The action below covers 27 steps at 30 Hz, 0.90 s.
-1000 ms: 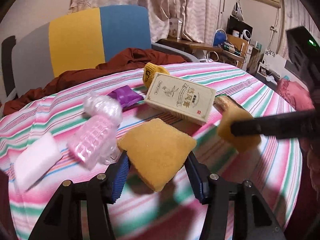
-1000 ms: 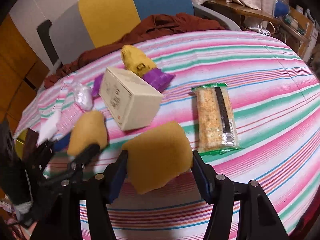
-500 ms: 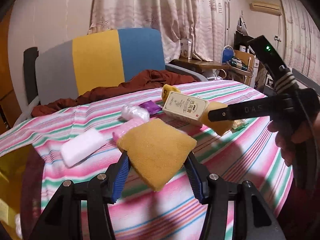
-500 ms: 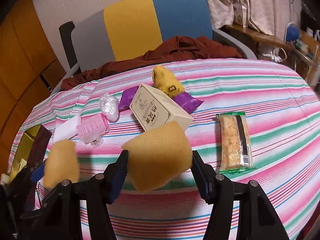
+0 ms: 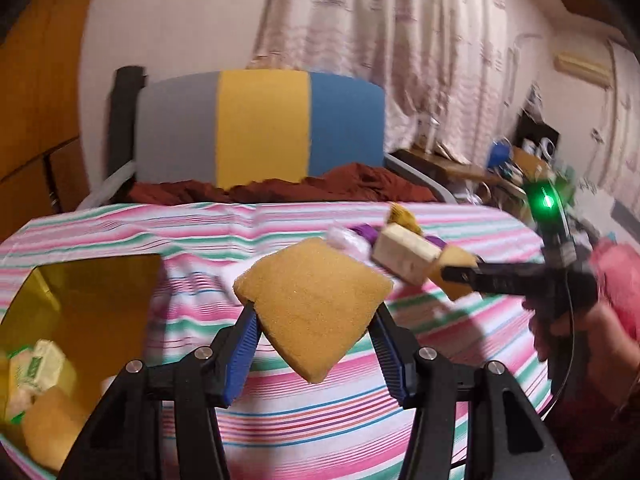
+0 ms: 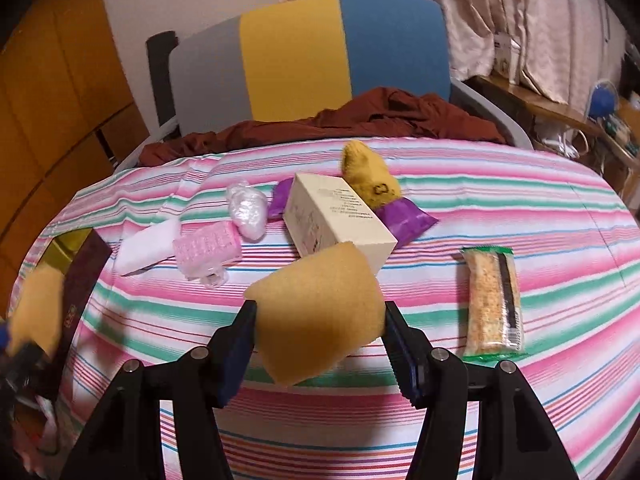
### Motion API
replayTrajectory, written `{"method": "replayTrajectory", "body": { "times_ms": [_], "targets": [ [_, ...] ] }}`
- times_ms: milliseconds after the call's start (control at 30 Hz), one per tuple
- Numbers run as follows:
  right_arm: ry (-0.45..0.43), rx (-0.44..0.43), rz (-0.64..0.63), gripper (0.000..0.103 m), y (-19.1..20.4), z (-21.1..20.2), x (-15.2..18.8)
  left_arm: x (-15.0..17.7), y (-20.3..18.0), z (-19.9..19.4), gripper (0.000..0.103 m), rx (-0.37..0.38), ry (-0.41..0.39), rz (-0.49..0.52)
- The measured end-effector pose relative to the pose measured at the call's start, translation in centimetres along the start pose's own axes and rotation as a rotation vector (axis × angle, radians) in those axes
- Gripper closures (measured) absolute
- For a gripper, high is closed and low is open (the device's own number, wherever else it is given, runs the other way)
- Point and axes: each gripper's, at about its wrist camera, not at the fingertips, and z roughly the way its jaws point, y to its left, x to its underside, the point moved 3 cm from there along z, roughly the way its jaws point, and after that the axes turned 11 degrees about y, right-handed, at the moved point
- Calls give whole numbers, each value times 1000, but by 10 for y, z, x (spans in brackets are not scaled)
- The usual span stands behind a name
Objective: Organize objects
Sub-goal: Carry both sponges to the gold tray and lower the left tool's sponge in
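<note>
My left gripper (image 5: 315,314) is shut on a yellow sponge (image 5: 312,288), held in the air above the striped tablecloth (image 5: 320,412). An open gold-lined box (image 5: 88,300) lies at its lower left, with a green-and-white packet (image 5: 34,364) and another sponge (image 5: 52,432) inside. My right gripper (image 6: 320,312) is shut on a second yellow sponge (image 6: 316,300), just in front of a cream carton (image 6: 340,216). Behind the carton lie a yellow sock (image 6: 370,176) and a purple packet (image 6: 408,220). A wrapped snack bar (image 6: 494,304) lies to the right.
A pink ribbed item (image 6: 208,248), a white block (image 6: 148,246) and a crumpled clear wrap (image 6: 246,208) lie left of the carton. A dark maroon box (image 6: 82,280) stands at the table's left edge. A grey, yellow and blue chair (image 6: 296,56) with red-brown cloth (image 6: 360,120) stands behind.
My left gripper has risen and swung left, away from the clutter; the gold-lined box has come into its view. The right gripper drew back a little and rolled. Both keep their sponges.
</note>
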Motion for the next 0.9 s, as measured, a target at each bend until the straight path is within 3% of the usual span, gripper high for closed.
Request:
{"method": "replayTrajectory", "body": {
  "times_ms": [400,633,900],
  "targets": [
    [-29,-108,-136,42,56,-3,12,16,102,-38,48,-136,21,-172],
    [-61,-175,-242,41,103,-15,22,20,176,-13,48,-160,144,-319],
    [-62,-308,-302,41,167,-29,28,32,211,19,46,-130,274,-394]
  ]
}}
